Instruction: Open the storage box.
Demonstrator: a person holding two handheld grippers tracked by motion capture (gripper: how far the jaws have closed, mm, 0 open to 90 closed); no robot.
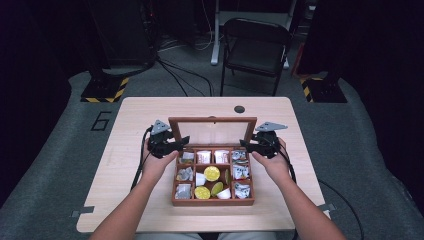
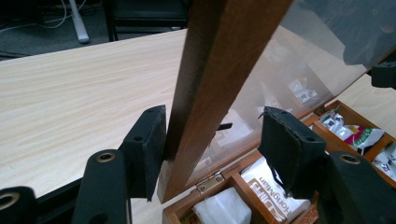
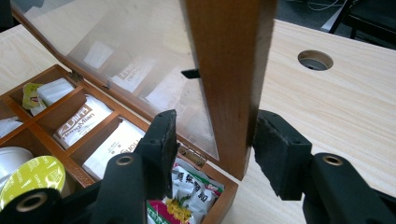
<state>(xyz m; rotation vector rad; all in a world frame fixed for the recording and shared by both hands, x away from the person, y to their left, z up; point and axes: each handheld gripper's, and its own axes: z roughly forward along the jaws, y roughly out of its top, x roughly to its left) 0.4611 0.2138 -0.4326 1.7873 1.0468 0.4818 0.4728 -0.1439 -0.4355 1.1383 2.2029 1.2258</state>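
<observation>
Black jaws of left gripper [image 2: 212, 142] spread either side of lid's [image 2: 219, 79] left wooden frame, one pad at the wood, the other clear; right gripper [image 3: 215, 144] likewise parted around lid's right frame, not pinching; lid upright on wooden box [image 1: 213, 201] mid-table [image 1: 130, 120], compartments packed with sachets [image 3: 79, 122] and pods [image 1: 211, 173].

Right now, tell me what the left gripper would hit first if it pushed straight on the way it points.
The lid's wooden side rail. It already stands between the left gripper's jaws, against the left one, apart from the right. Pushed on, the rail would likely meet the gripper's body; depth is unclear.
</observation>
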